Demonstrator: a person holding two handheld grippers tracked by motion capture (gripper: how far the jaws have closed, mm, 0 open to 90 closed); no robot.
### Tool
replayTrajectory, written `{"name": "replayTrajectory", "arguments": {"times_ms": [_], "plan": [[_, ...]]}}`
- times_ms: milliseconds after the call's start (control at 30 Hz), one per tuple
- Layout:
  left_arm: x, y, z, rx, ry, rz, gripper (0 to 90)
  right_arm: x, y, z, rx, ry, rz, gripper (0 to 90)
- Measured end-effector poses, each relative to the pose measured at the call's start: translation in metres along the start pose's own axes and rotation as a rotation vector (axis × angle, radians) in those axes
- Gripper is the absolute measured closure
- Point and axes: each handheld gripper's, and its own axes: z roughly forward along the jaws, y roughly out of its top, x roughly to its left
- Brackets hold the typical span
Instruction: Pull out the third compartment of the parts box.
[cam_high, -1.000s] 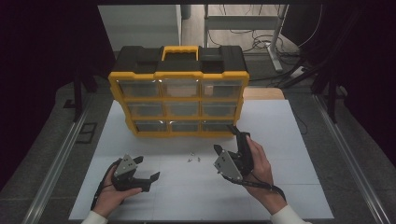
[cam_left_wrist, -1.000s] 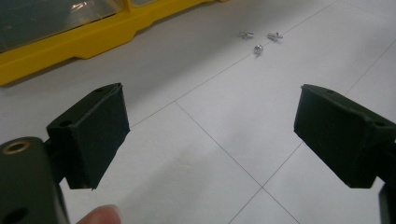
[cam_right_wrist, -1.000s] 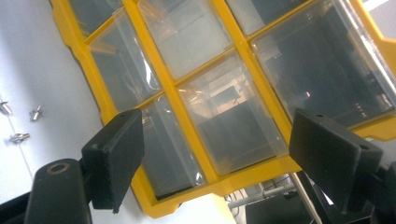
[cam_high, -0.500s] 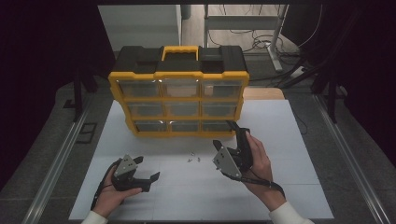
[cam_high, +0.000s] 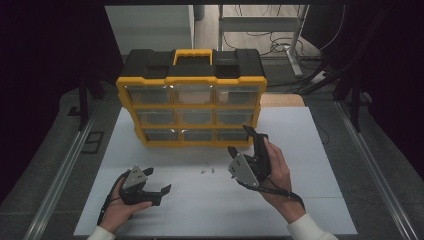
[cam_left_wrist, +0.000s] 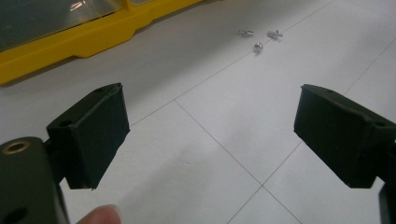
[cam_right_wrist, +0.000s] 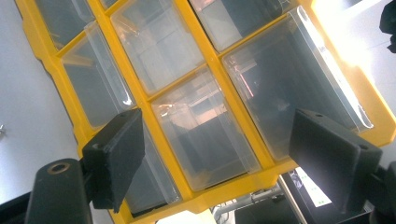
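Your left gripper (cam_high: 156, 181) has its jaws wide apart and holds nothing; in the left gripper view the 2 black pads (cam_left_wrist: 91, 133) stand over bare white table (cam_left_wrist: 210, 140) and touch no object. Beyond and between those jaws, toward the far right, lie 3 small screws (cam_left_wrist: 258, 36), close together and well apart from the pads. The yellow organizer (cam_left_wrist: 70, 32) crosses the upper left beyond the left jaw, cut off by the frame.

Your right gripper (cam_high: 241, 141) also has its jaws wide apart, clamped on nothing. It is tipped up and aimed at the organizer's drawer front; in the right gripper view a clear drawer (cam_right_wrist: 205, 135) sits between the 2 jaws, with 1 pad overlapping the yellow frame at lower left. Whether either pad touches the organizer cannot be told.

Drawer contents are hard to make out through glare and reflection. A bright patch washes out the upper right beyond the right jaw.

The organizer stands upright, drawers facing you, long axis running side to side, black top with yellow handle (cam_high: 193, 55) uppermost.
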Motion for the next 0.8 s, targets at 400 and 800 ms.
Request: {"name": "replayTrajectory", "arguments": {"times_ms": [400, 800], "plan": [[-0.0001, -0.0001, 0.0002, 0.001, 0.001, 0.002, 10.7, -0.0038, 0.0023, 0.002, -0.006, -0.01, 0.006, 19.1], [-0.0003, -0.0002, 0.0003, 0.003, 0.003, 0.005, 10.7, -0.0094, 0.0027, 0.0044, -0.006, -0.021, 0.021, 19.1]]}}
